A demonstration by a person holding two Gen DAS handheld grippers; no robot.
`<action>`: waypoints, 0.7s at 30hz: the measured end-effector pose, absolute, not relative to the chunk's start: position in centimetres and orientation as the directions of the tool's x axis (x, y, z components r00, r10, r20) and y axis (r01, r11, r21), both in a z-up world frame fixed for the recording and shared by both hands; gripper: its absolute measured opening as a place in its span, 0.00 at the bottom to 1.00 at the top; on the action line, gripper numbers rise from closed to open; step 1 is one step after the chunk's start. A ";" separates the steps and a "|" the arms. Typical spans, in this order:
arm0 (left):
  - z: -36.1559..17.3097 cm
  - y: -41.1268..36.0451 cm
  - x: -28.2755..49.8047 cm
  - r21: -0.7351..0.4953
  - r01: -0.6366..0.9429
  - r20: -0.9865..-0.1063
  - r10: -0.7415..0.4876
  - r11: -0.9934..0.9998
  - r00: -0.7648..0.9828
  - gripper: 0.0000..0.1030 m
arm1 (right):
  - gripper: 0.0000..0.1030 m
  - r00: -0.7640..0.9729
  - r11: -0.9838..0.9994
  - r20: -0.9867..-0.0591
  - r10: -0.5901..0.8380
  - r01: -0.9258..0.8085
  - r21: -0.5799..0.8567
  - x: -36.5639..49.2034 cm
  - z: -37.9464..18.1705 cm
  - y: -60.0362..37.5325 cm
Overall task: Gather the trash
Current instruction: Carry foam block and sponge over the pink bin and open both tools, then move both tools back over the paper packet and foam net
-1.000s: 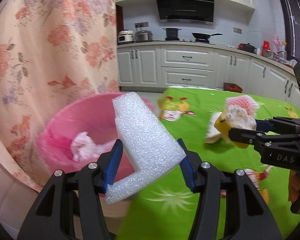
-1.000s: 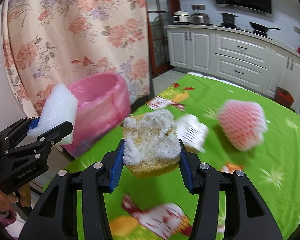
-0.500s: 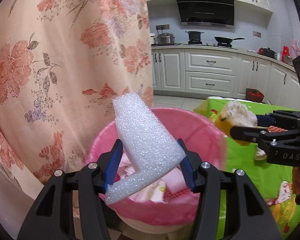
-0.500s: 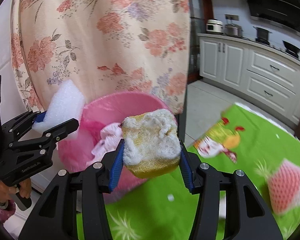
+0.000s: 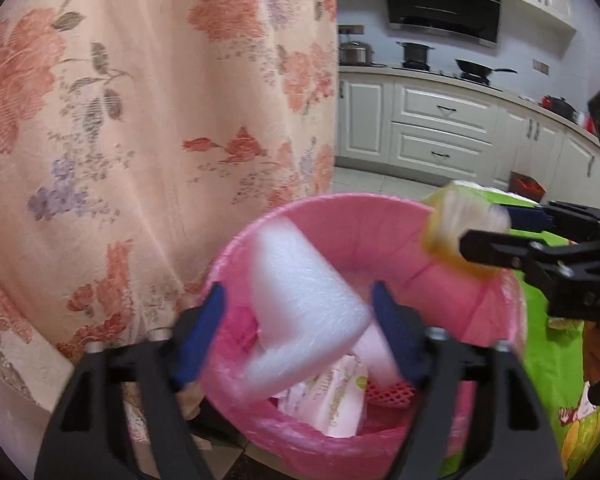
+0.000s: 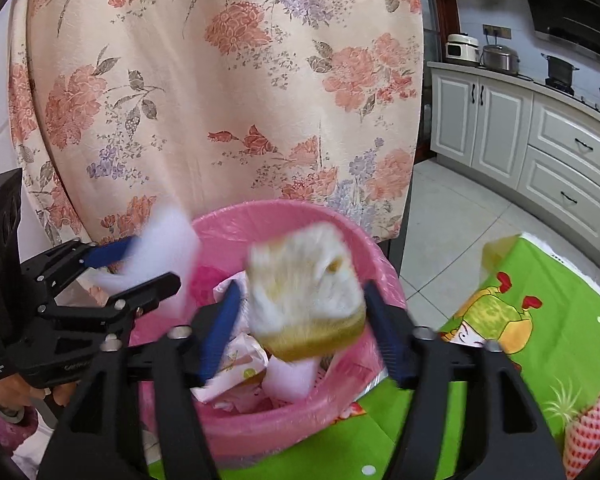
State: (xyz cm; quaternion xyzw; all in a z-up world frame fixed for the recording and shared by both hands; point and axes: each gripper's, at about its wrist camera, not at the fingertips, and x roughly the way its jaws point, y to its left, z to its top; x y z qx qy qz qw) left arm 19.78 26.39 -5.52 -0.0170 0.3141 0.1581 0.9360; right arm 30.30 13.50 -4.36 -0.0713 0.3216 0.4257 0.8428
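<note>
A pink-lined trash bin stands below both grippers, with wrappers and a red net inside. My left gripper hangs over it and its jaws are opening. The white foam block sits blurred between the blue pads with a gap on each side, slipping down. My right gripper is over the same bin, jaws opening too. The yellow sponge with white fluff is blurred and loose between its pads. Each view also shows the other gripper: the right gripper and the left gripper.
A floral curtain hangs close behind the bin. The green printed tablecloth lies to the right, with a pink foam fruit net on it. White kitchen cabinets line the far wall.
Both grippers swung left from the table to above the bin. Their jaws have spread, and the foam block and sponge, firmly clamped before, now sit loose and blurred.
</note>
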 end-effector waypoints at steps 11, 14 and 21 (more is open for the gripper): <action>-5.2 25.9 17.9 0.050 -0.375 -0.574 0.334 0.926 0.748 0.95 | 0.68 0.483 0.676 -0.585 0.652 -0.719 0.160 29.1 -3.7 9.7; -5.0 24.8 17.4 0.060 -0.366 -0.557 0.336 0.929 0.759 0.95 | 0.69 0.496 0.689 -0.588 0.639 -0.708 0.151 28.1 -3.8 8.5; -4.7 20.7 16.3 0.096 -0.317 -0.545 0.317 0.943 0.777 0.95 | 0.70 0.526 0.730 -0.593 0.610 -0.664 0.161 26.0 -4.3 4.2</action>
